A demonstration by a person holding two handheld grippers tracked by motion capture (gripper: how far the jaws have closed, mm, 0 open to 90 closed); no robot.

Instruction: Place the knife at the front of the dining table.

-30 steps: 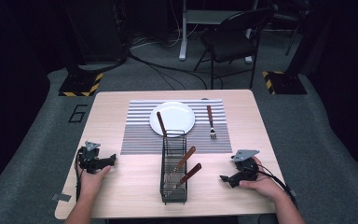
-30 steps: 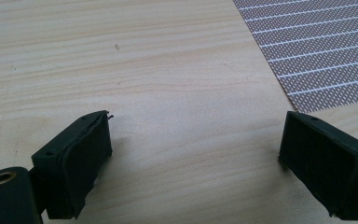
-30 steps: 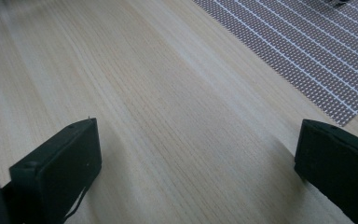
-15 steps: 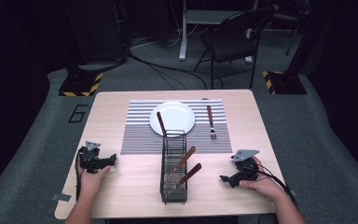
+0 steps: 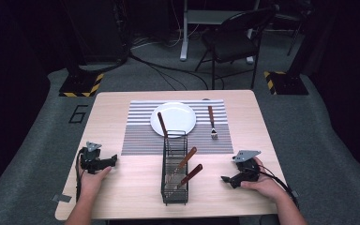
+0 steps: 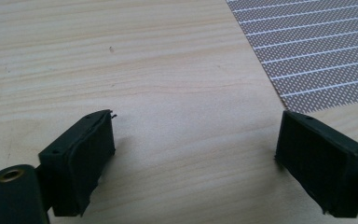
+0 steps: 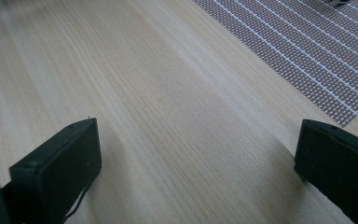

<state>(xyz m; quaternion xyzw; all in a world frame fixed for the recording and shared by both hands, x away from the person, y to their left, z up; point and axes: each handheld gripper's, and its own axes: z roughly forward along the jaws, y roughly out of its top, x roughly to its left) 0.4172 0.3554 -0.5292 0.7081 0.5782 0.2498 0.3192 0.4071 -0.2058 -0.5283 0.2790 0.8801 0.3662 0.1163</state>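
From the high view, the left gripper and the right gripper rested on the table, one to each side of a black wire caddy that stood between them near the front edge. Two wooden-handled utensils leaned out of the caddy, and a third lay across the plate on the striped mat. A fork lay on the mat just right of the plate. The utensils looked light, stiff and thin; the wooden handles, clear of the wire, seemed the best place to grip, as the metal ends would likely slip. Beyond the table stood a chair on grey carpet in a dark room.

In the left gripper view, the jaws stood wide apart over bare wood, holding nothing, with the mat's corner ahead.

In the right gripper view, the jaws were likewise spread wide and empty above the smooth, pale table.
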